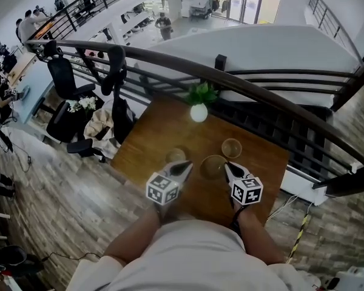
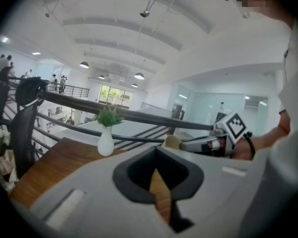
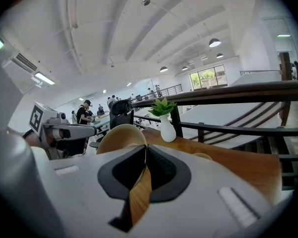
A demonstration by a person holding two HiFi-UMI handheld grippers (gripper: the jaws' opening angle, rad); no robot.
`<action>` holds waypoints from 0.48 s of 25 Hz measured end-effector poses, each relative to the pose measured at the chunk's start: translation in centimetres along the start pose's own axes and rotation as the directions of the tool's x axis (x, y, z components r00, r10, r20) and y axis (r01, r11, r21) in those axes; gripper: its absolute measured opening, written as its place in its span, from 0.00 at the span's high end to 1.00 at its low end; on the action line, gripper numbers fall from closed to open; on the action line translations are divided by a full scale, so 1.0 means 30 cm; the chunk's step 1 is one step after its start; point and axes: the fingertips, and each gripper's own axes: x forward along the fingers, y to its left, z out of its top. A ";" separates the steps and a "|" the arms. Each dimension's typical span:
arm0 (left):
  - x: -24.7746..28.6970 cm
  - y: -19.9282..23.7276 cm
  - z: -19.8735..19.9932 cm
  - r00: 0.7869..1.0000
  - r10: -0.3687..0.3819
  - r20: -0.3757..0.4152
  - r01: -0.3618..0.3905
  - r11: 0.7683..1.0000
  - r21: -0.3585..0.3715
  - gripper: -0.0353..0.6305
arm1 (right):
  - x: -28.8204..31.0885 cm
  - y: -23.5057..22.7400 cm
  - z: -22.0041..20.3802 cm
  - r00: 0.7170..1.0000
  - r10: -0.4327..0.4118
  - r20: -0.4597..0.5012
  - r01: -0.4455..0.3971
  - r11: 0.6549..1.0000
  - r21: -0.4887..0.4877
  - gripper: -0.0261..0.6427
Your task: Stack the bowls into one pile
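Three tan bowls are on or over the wooden table (image 1: 151,135). One bowl (image 1: 177,155) is at the left and one (image 1: 231,147) at the far right. The middle bowl (image 1: 213,165) looks larger. My right gripper (image 1: 225,164) is shut, with its tips on this bowl's right rim. In the right gripper view the bowl (image 3: 120,135) rises just left of the closed tips (image 3: 145,147), and the far right bowl's rim (image 3: 203,156) shows low on the right. My left gripper (image 1: 187,164) is beside the left bowl. Its tips (image 2: 155,150) meet with nothing between them.
A white vase with a green plant (image 1: 198,109) stands at the table's far edge. A curved black railing (image 1: 261,96) runs behind the table. An office chair with bags (image 1: 79,111) stands left of the table. The person's body is at the near edge.
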 end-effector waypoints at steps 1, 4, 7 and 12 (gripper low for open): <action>-0.005 0.020 0.002 1.000 -0.007 -0.004 0.007 1.000 0.004 0.94 | 0.015 0.005 0.002 1.000 -0.008 0.002 0.008 1.000 0.010 0.93; -0.031 0.091 0.005 0.999 -0.028 -0.018 0.028 1.000 0.009 0.94 | 0.062 0.038 0.019 0.999 -0.036 0.012 0.036 0.999 0.038 0.93; -0.065 0.184 0.018 0.998 -0.056 -0.025 0.056 0.998 0.012 0.94 | 0.124 0.089 0.045 0.997 -0.068 0.023 0.067 0.997 0.044 0.93; -0.121 0.308 0.052 0.991 -0.128 -0.038 0.129 0.991 0.029 0.94 | 0.213 0.167 0.082 0.988 -0.148 0.052 0.145 0.987 0.064 0.93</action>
